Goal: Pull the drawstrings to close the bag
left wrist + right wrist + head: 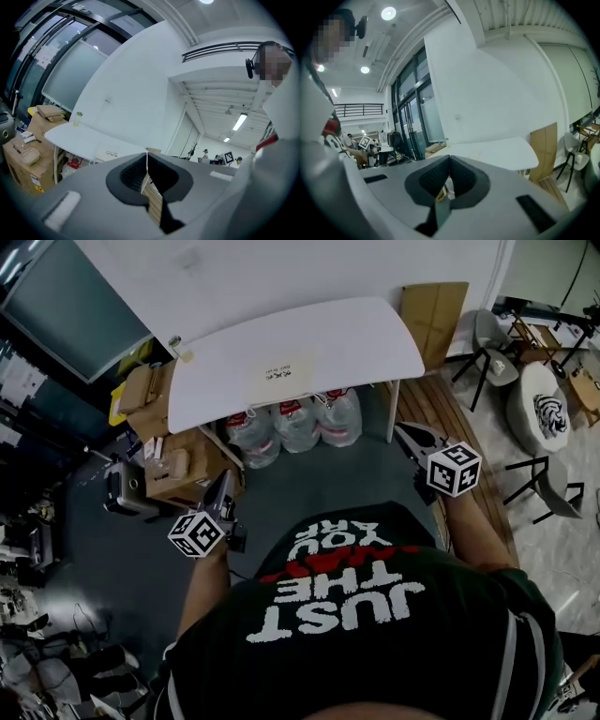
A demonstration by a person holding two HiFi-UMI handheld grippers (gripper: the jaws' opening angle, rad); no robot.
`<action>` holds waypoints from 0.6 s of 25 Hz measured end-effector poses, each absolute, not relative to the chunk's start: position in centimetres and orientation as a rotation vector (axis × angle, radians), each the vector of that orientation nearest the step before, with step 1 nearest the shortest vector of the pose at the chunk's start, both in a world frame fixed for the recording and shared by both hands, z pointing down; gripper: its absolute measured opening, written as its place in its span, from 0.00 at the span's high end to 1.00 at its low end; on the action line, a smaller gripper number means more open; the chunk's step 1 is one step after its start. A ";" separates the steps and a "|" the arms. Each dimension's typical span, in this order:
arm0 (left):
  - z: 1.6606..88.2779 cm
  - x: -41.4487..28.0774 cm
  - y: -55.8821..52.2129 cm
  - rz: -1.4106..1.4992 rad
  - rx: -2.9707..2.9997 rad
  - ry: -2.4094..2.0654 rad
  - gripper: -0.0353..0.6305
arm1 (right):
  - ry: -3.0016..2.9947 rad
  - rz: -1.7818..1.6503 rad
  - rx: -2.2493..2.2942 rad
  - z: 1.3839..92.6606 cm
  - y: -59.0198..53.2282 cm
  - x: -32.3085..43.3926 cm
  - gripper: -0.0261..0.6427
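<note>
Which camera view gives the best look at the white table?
The head view: it shows the whole top of the white table from above. The left gripper view shows the table from the side, with its legs. The right gripper view shows only a part of its top, seen at a flat angle.

The black shirt (356,610) at 6 o'clock said "JUST THE". The paper label (281,374) on the desk (370,334) was too small to read.

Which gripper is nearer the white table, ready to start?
Right, probably, by a little. The right gripper points close to the table leg, while the left gripper is farther back. Both are shut and empty.
</note>
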State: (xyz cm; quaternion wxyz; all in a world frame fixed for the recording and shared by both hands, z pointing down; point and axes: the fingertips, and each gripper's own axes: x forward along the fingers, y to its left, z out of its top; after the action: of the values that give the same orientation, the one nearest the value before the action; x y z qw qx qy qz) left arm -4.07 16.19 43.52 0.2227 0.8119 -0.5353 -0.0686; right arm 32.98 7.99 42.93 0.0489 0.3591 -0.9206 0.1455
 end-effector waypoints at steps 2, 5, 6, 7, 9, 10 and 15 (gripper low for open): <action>43.7 -2.9 16.1 -0.161 2.241 -1.476 0.95 | -2.805 0.460 1.092 43.5 7.5 34.0 0.95; 44.2 -2.6 15.5 -0.139 2.234 -1.480 0.95 | -2.805 0.486 1.098 44.5 6.4 34.4 0.95; 44.3 -2.9 15.2 -0.137 2.229 -1.483 0.95 | -2.803 0.491 1.097 44.7 6.0 34.3 0.95; 44.5 -3.3 14.9 -0.136 2.224 -1.486 0.95 | -2.801 0.493 1.094 45.0 5.6 34.0 0.95; 45.0 -4.2 14.1 -0.137 2.211 -1.490 0.95 | -2.794 0.494 1.089 45.4 4.7 33.2 0.95; 45.4 -4.7 13.6 -0.136 2.205 -1.489 0.95 | -2.790 0.495 1.087 45.7 4.3 32.8 0.95; 47.9 -8.1 8.8 -0.131 2.200 -1.436 0.95 | -2.732 0.497 1.098 47.3 0.6 29.2 0.95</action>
State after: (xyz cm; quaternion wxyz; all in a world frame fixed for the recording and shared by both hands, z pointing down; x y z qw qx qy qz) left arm -8.09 8.80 47.87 0.2528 0.8093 -0.5281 -0.0482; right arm 29.23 0.59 47.30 0.0776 0.3666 -0.9122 0.1658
